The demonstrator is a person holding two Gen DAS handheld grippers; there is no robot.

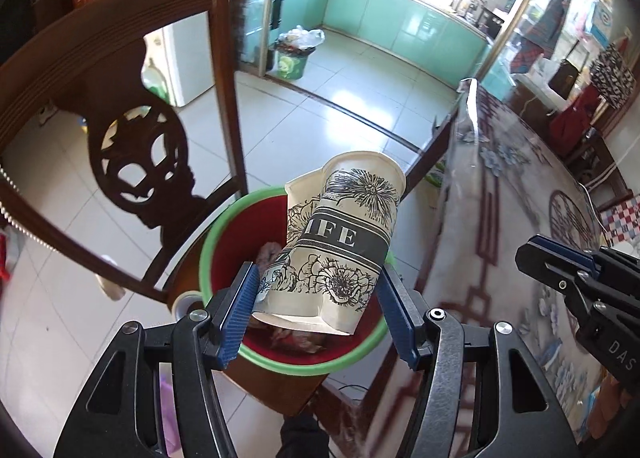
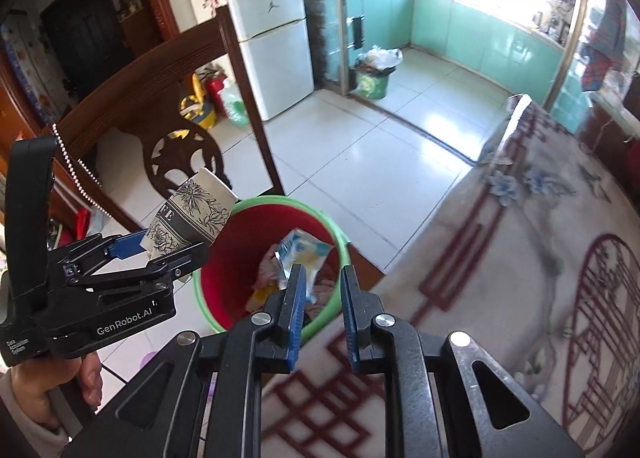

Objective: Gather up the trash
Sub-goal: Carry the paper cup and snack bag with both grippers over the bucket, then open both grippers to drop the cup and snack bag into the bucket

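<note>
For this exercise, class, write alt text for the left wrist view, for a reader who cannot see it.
The left gripper holds two crushed floral-print paper cups between its blue jaws, directly over a red plastic bin with a green rim that already holds scraps. A dark carved wooden chair stands behind the bin, and the right gripper shows at the right edge.

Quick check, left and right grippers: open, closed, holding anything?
Left gripper: closed on the crushed paper cup, over the red bin.
Right gripper: open; wrapper at its left finger.
</note>
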